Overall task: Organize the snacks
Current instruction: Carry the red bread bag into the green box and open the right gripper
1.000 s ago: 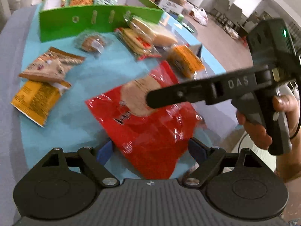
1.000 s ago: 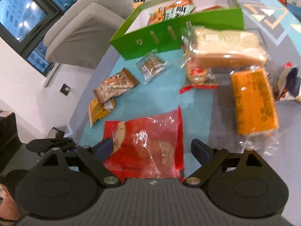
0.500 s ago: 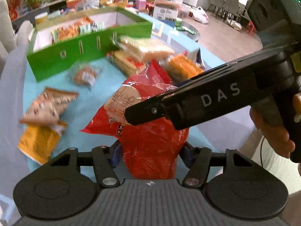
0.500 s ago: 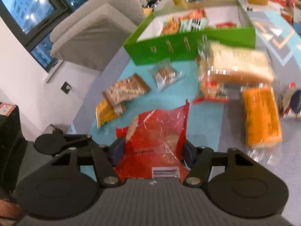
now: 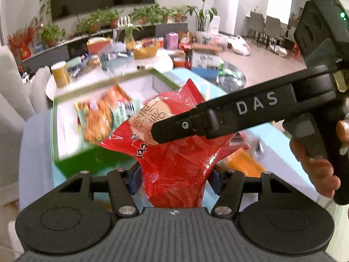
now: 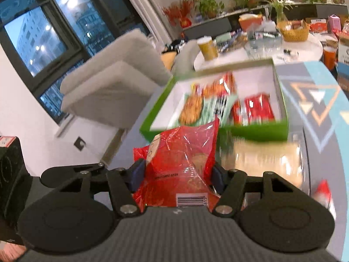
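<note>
Left gripper [image 5: 175, 180]: clamped on the lower end of the red bag [image 5: 174, 150], blue pads [image 5: 135, 178] pinching the crinkled plastic from both sides, jaws about half closed.
Right gripper [image 6: 176, 175]: also closed on the red bag [image 6: 181, 163], at its barcode end, blue pads [image 6: 137, 174] pressed into both edges.
Red bag: up off the table, held between the two grippers at once, its printed round label facing the left camera, its top corner poking up in front of the green box [image 5: 91, 161].
Right gripper seen from the left: its black finger arm marked DAS crosses in front of the bag [image 5: 229, 118], a hand [image 5: 314, 166] wrapped round its handle at right.
Green box: just beyond the bag in both views, open-topped, white inside, with orange, green and red snack packs [image 6: 209, 107] already lying in it; blurred.
Table [image 6: 322, 100]: light blue cloth with a triangle pattern at right, an orange pack [image 5: 242, 161] lying below the bag, other packs too blurred to name.
Behind: a round white table [image 6: 305, 50] crowded with cups and a yellow basket, potted plants along a ledge, grey sofa [image 6: 109, 83] by the window.
</note>
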`<state>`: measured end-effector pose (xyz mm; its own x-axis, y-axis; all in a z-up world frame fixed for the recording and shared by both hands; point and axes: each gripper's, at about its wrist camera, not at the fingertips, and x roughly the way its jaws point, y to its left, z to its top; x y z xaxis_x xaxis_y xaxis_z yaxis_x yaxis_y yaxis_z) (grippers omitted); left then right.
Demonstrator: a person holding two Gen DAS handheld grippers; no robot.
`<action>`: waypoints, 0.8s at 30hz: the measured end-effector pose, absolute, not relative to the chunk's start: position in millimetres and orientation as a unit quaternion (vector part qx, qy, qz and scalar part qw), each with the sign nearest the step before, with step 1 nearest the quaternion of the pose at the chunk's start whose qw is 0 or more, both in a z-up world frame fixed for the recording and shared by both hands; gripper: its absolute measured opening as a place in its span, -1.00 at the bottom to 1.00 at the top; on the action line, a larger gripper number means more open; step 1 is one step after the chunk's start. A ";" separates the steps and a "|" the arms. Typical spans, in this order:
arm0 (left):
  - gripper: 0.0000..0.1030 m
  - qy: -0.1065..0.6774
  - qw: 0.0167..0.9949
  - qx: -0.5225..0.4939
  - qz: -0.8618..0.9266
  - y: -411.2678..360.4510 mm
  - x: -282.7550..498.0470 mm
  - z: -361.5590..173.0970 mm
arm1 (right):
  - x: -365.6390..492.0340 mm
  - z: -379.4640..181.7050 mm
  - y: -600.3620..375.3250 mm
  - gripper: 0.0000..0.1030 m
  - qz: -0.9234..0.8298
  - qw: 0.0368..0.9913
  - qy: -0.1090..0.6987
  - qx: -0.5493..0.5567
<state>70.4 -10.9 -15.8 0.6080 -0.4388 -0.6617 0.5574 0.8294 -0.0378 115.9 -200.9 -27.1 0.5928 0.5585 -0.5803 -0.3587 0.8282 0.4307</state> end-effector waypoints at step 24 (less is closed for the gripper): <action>0.12 0.381 0.883 0.124 -0.245 -57.9 270.7 -36.2 | 277.8 -44.4 -246.6 0.34 0.195 0.891 0.343 0.224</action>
